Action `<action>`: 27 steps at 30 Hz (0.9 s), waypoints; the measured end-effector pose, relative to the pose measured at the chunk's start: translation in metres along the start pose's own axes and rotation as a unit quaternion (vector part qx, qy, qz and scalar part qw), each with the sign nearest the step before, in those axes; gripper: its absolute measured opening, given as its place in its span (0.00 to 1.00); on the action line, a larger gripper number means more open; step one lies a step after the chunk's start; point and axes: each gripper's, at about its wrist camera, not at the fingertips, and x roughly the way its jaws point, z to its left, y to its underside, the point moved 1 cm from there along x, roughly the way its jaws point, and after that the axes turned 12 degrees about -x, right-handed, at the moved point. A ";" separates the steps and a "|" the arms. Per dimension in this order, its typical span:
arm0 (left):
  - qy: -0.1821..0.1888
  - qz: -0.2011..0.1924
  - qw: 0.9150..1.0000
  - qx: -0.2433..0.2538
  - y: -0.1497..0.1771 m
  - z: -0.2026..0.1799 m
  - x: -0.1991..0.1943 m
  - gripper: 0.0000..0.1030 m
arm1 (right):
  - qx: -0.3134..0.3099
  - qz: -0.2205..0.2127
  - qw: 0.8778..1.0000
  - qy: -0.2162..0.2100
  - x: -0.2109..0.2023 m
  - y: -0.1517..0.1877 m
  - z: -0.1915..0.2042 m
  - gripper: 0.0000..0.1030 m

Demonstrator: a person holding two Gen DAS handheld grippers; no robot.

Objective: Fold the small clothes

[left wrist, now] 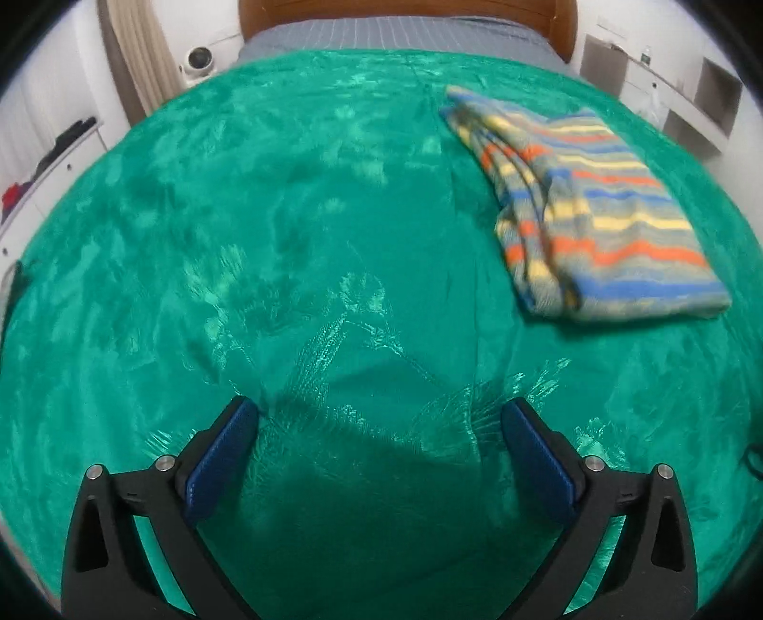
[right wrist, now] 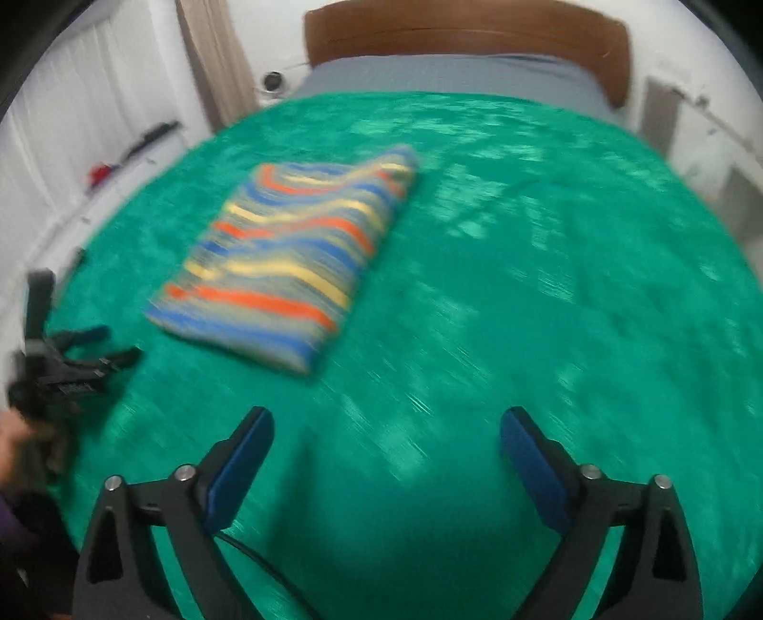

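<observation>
A striped garment (left wrist: 596, 205) in orange, yellow, blue and grey lies folded into a flat packet on the green blanket (left wrist: 286, 214). In the left wrist view it sits to the upper right, well beyond my left gripper (left wrist: 381, 419), which is open and empty over bare blanket. In the right wrist view the garment (right wrist: 291, 257) lies ahead to the left of my right gripper (right wrist: 386, 429), which is open and empty. The left gripper (right wrist: 112, 346) also shows at the far left of the right wrist view, near the garment's near corner. The right wrist view is blurred by motion.
The green blanket (right wrist: 548, 267) covers a bed with a grey sheet (left wrist: 405, 38) and a brown headboard (right wrist: 467, 33) at the far end. White furniture (left wrist: 43, 157) stands to the left and white shelves (left wrist: 691, 95) to the right.
</observation>
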 end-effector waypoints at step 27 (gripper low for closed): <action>0.150 0.084 0.985 -0.027 -0.131 -0.063 0.051 0.99 | 0.132 -0.049 0.966 -0.216 0.063 -0.097 -0.065 0.90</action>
